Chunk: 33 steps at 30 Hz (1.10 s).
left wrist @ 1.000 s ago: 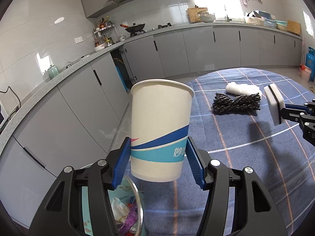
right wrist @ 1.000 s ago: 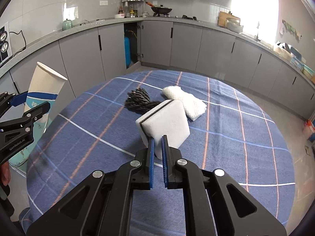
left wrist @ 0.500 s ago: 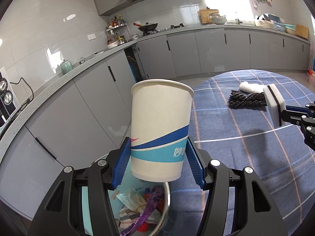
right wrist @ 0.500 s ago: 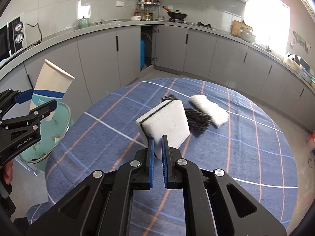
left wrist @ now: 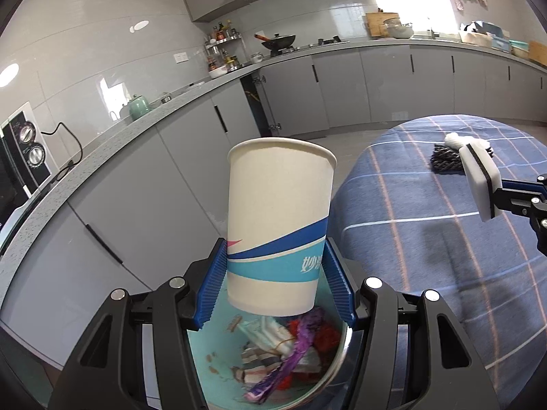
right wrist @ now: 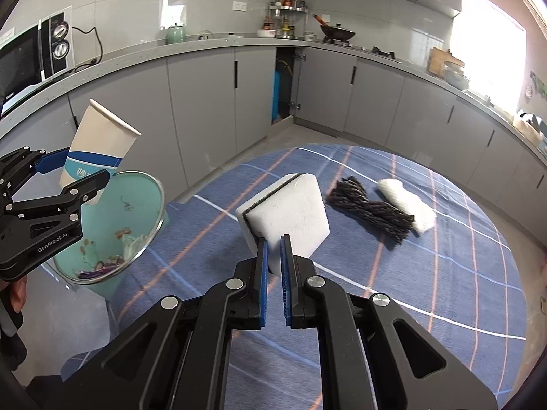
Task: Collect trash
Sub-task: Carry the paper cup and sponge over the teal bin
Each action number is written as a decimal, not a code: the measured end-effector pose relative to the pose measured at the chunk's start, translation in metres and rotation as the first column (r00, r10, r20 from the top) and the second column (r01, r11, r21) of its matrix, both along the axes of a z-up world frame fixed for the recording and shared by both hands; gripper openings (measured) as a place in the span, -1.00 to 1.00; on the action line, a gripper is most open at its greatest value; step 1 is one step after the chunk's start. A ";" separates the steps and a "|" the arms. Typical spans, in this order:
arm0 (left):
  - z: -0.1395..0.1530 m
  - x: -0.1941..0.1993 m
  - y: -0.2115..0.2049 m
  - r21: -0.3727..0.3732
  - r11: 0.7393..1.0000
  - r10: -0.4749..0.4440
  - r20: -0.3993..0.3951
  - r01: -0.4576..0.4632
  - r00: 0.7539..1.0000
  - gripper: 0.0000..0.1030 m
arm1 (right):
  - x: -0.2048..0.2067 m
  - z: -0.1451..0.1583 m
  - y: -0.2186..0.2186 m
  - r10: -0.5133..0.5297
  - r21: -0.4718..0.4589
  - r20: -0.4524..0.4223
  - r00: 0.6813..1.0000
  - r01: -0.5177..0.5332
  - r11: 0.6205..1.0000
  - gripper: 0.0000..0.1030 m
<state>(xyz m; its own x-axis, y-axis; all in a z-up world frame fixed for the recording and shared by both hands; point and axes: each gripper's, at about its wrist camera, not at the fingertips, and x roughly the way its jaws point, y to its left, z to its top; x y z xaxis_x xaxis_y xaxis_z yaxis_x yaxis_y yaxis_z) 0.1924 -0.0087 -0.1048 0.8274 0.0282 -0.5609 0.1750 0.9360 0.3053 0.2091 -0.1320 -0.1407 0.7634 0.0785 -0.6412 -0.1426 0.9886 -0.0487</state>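
Holding a paper cup (left wrist: 278,225) in left gripper (left wrist: 275,287) jaws, centre frame, above a bin (right wrist: 150,218) with wrappers. Clenching a sponge (right wrist: 287,212) in right gripper (right wrist: 272,256); neither dropped yet.

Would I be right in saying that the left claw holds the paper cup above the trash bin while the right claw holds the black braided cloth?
Not quite. The right claw is shut on the white sponge, as the right wrist view shows; the black braided cloth lies on the table. The rest stands: the left claw holds the paper cup above the trash bin.
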 end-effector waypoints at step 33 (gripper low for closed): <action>-0.005 -0.003 0.093 0.042 0.987 0.155 0.002 -0.155 0.988 0.09 | 0.004 0.004 0.093 0.188 -0.025 0.001 0.982 -0.188 0.982 -0.84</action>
<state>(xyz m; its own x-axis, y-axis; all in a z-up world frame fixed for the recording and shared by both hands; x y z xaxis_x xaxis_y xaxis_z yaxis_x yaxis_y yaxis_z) 0.1895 0.0846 -0.1101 0.8106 0.1796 -0.5574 0.0292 0.9383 0.3447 0.2136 -0.0391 -0.1363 0.7388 0.2046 -0.6421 -0.3252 0.9428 -0.0737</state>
